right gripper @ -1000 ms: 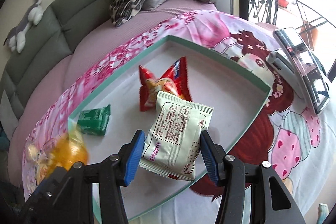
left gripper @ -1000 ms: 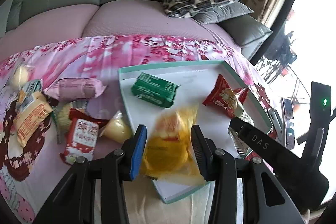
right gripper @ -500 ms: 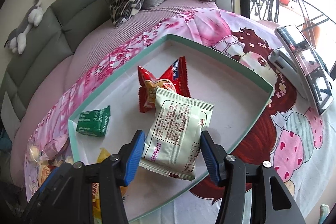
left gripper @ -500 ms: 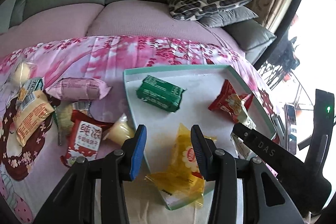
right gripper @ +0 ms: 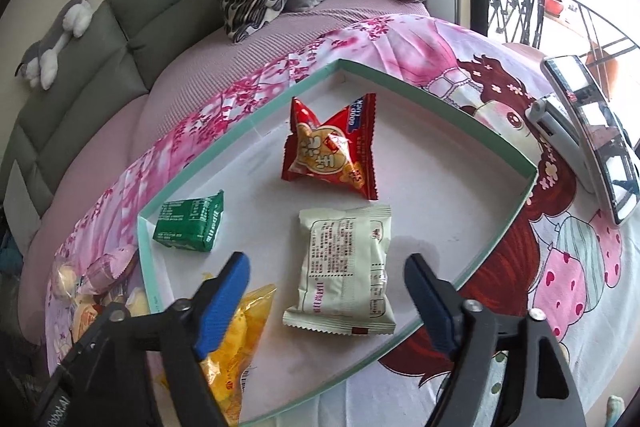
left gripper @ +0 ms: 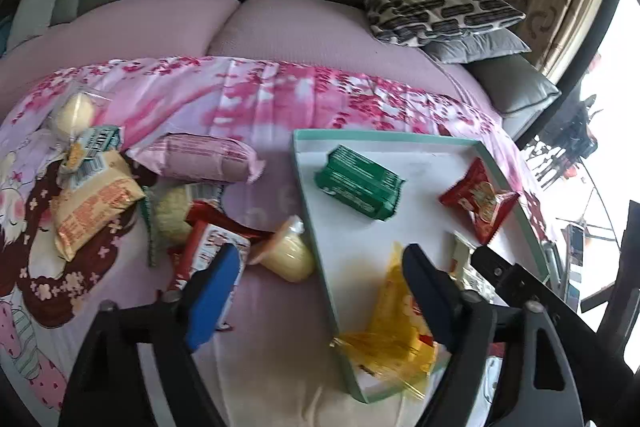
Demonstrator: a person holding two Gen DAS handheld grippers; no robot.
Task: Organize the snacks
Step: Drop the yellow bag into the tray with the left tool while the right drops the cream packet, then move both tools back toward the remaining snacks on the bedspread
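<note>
On the pink floral bedspread (right gripper: 400, 39), a shallow white tray with a teal rim (right gripper: 436, 99) holds four snacks: green packet (right gripper: 190, 225), red crinkled bag (right gripper: 332, 151), pale printed pouch (right gripper: 346, 263), yellow bag (left gripper: 394, 331). Left gripper (left gripper: 320, 291) and right gripper (right gripper: 326, 303) both gape wide, holding nothing. More snack packets (left gripper: 132, 195) lie left of the tray.

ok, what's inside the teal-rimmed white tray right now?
Inside the teal-rimmed white tray: a green foil pack, a red crimped snack bag, a pale cream printed pouch and a yellow plastic bag, its near end hidden by the right hand-held gripper.
</note>
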